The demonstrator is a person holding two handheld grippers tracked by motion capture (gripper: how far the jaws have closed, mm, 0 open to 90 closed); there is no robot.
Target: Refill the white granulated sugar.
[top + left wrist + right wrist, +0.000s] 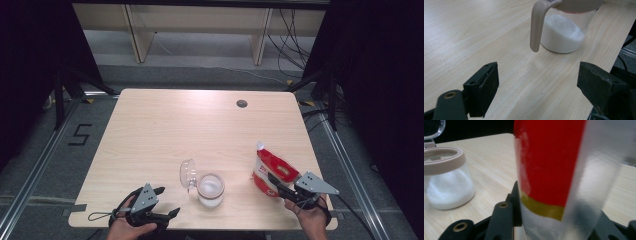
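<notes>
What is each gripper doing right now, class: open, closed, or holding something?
Left gripper: open, nothing between the jaws.
Right gripper: red and white bag between the jaws; whether they still grip cannot be told.

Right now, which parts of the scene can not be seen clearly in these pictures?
- Red and white bag: right claw view, too near and blurred; its print is unreadable, and it hides whether the pads press it.
- Jar: left claw view, its rim and open lid are cut off by the top edge.
- Right claw: high view, too small to judge the grip.
</notes>
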